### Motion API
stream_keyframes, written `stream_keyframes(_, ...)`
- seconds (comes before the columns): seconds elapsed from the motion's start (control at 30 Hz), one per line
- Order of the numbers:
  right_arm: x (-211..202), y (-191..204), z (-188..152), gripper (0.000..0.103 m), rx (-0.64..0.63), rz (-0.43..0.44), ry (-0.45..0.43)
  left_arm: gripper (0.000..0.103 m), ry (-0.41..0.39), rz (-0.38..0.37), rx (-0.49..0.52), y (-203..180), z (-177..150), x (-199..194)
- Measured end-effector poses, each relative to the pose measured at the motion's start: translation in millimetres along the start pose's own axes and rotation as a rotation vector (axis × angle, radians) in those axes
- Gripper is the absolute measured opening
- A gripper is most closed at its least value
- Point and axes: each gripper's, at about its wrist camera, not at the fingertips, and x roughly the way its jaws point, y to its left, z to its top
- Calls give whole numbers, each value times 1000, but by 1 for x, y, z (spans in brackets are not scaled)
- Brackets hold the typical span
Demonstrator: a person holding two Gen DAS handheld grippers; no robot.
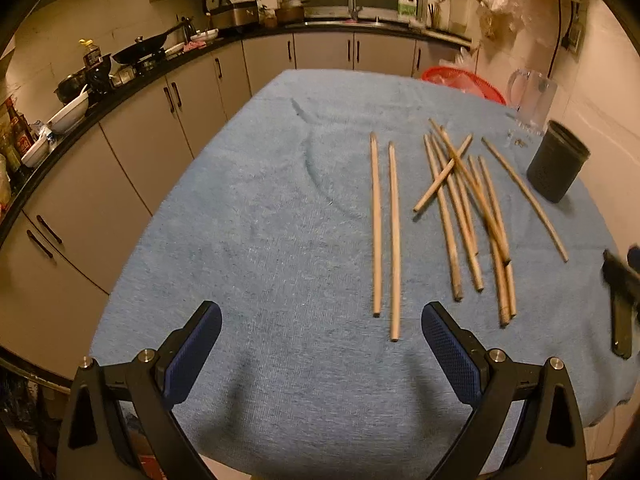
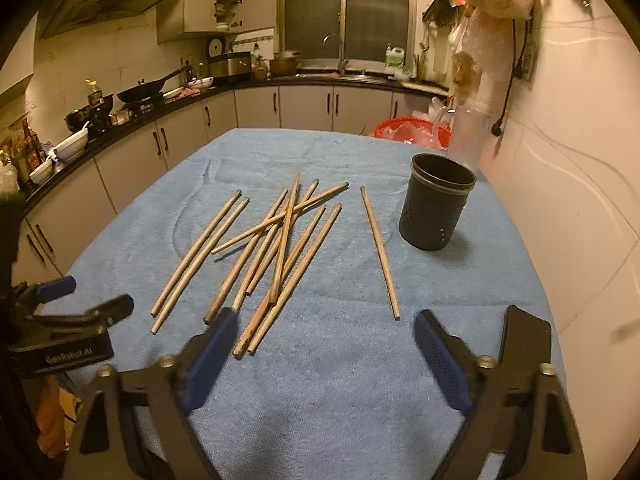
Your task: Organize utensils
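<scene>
Several wooden chopsticks lie on the blue towel. A loose pile [image 1: 464, 208] [image 2: 280, 248] is in the middle, a pair [image 1: 385, 232] [image 2: 200, 256] lies to its left, and a single chopstick [image 1: 528, 196] [image 2: 380, 252] lies to its right. A dark perforated utensil holder [image 1: 558, 162] [image 2: 438, 208] stands upright and empty at the far right. My left gripper [image 1: 322, 328] is open and empty, above the towel's near edge, left of the pair. My right gripper [image 2: 324, 336] is open and empty, just short of the pile's near ends.
The blue towel [image 1: 260, 220] [image 2: 340, 360] covers the table. A red basket [image 1: 464, 80] [image 2: 412, 130] and a clear jug [image 1: 532, 96] stand at the far right corner. Kitchen counters run along the left and back. A wall is close on the right.
</scene>
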Motion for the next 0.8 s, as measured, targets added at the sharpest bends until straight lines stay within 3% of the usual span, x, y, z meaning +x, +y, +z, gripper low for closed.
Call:
stream_keyframes(0.07,7,-10,13,64,33,76,47,98,5,15,17,2,7,3)
stream_keyframes(0.1,10,-12,19,64,40,97,61,94,13,15,18,5,14,5)
stream_keyframes(0.17,15,-14,38,64,36,135,78,76,34,-10,11,12,29,8)
stream_keyframes(0.23,20,-12,57,64,33,178,86,70,96,-47,12,18,47,19)
stream_keyframes(0.33,38,-9,89,64,45,246,112,70,203,-119,-19,30,75,44)
stream_keyframes(0.4,62,-6,114,54,43,260,142,68,246,-145,-59,38,91,59)
stream_keyframes(0.43,72,-4,122,43,46,267,161,62,258,-143,-65,40,98,65)
stream_keyframes(0.5,101,2,142,40,51,303,213,57,286,-132,-84,43,114,79)
stream_keyframes(0.6,143,8,162,39,50,288,268,51,318,-142,-87,40,133,98)
stream_keyframes(0.67,166,11,170,30,52,278,300,51,327,-185,-80,34,144,105)
stream_keyframes(0.8,203,7,178,25,73,271,351,51,367,-217,-69,21,162,124)
